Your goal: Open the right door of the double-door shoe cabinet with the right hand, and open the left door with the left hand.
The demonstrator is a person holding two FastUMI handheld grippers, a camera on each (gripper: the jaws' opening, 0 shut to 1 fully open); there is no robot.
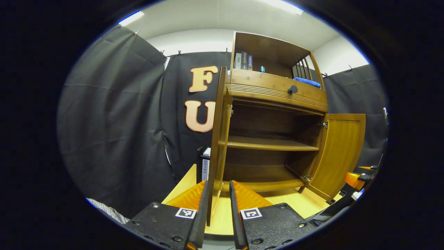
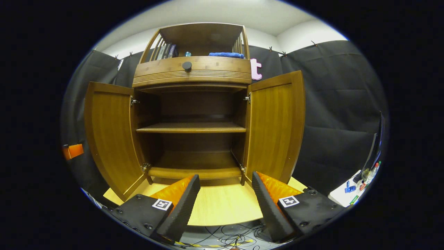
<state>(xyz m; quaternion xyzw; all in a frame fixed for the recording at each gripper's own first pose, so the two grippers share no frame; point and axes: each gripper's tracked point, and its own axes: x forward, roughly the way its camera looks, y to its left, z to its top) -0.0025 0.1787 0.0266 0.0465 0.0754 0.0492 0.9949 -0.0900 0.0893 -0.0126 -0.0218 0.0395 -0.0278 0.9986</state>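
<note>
Both cabinet [image 2: 192,74] doors open, shelves [image 2: 190,129] bare.

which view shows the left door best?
Right gripper view: the left door shows its whole inner face, swung wide open on its hinges. Left gripper view has the same door edge-on, a narrow strip standing between the left gripper fingers.
</note>
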